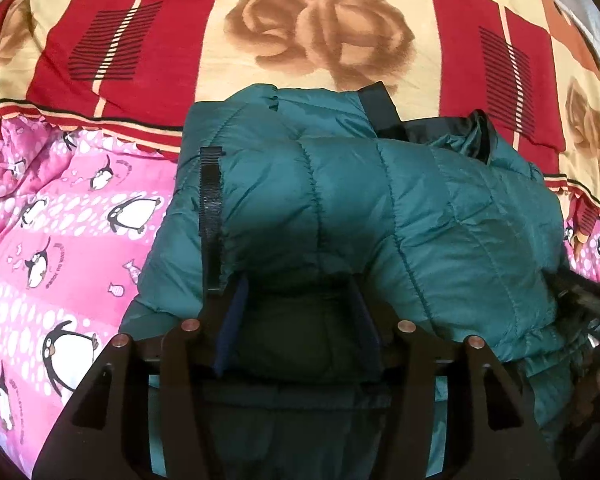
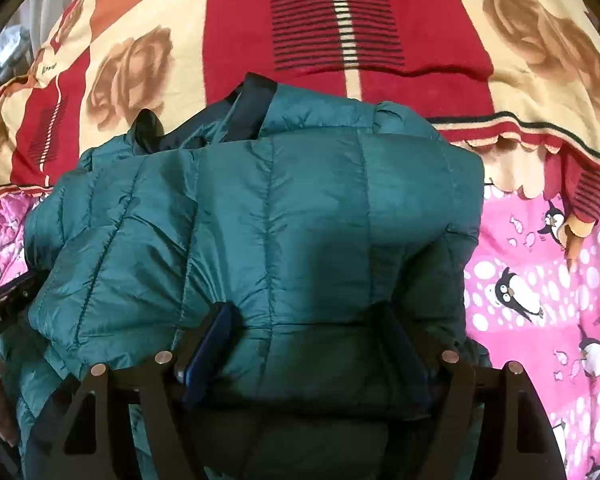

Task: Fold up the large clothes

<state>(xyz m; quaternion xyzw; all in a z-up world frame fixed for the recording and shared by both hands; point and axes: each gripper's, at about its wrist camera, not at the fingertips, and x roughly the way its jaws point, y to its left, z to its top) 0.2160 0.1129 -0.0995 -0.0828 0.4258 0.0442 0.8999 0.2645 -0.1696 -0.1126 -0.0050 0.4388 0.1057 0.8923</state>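
Observation:
A teal quilted puffer jacket [image 1: 380, 200] lies folded into a thick bundle on the bed, with its dark lining and collar showing at the far edge [image 2: 252, 112]. A black strap [image 1: 211, 200] hangs down its left side. My left gripper [image 1: 296, 320] straddles the bundle's near left edge, and a puffy fold bulges between its blue pads [image 1: 230, 320]. My right gripper [image 2: 306, 340] straddles the near right part of the jacket [image 2: 280, 200]. Its jaws stand wide, with the padded fabric swelling up between them. Neither pair of pads visibly squeezes the cloth.
A red and cream blanket with rose prints [image 1: 320, 32] covers the far half of the bed. A pink penguin-print sheet [image 1: 60, 220] lies under the jacket's near part and on both sides. In the right wrist view, part of the other gripper [image 2: 4, 300] shows at the left edge.

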